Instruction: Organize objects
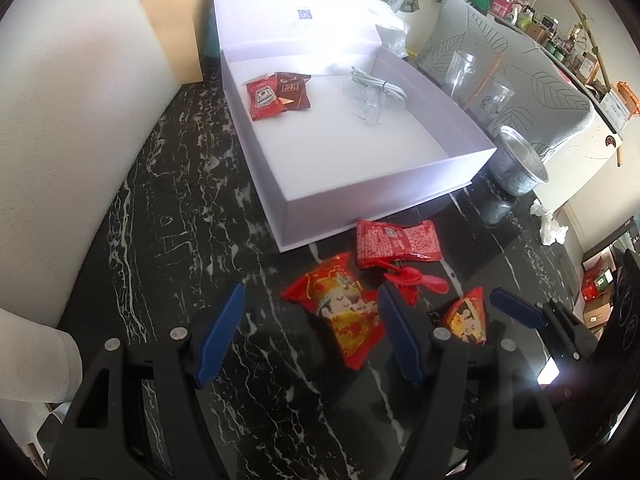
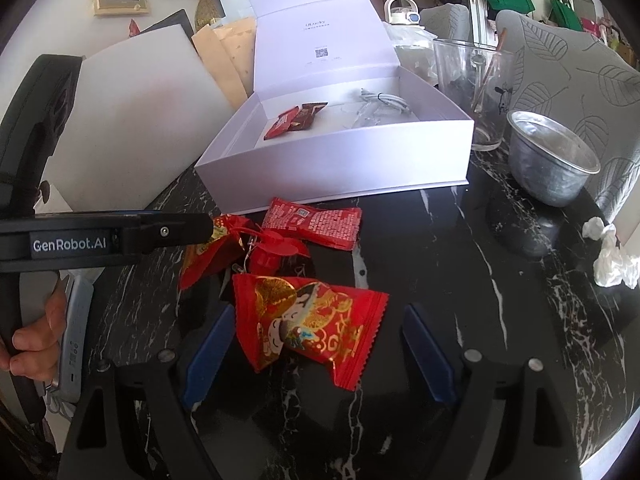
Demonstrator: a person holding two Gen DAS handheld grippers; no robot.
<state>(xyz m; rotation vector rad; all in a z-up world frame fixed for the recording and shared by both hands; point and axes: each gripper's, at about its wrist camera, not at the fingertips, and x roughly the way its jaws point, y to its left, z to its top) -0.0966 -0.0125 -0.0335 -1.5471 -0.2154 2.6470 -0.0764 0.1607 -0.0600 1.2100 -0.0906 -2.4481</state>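
The right gripper (image 2: pixel 316 356) has its fingers spread around a red snack packet (image 2: pixel 310 328) lying on the tabletop (image 2: pixel 460 280), long axis crosswise between them. The left gripper (image 1: pixel 308 332), also spread, hovers beside another packet (image 1: pixel 340 320), short of the white box (image 1: pixel 360 200)

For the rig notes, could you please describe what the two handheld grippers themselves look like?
Both are matte black plastic frames with triangular cut-outs and round silver pivot bolts, each carrying two flat blue finger pads. The left gripper shows white "GenRobot.AI" lettering on its side in the right wrist view. The right gripper looks the same build. A bare hand grips the left handle; no sleeve shows.
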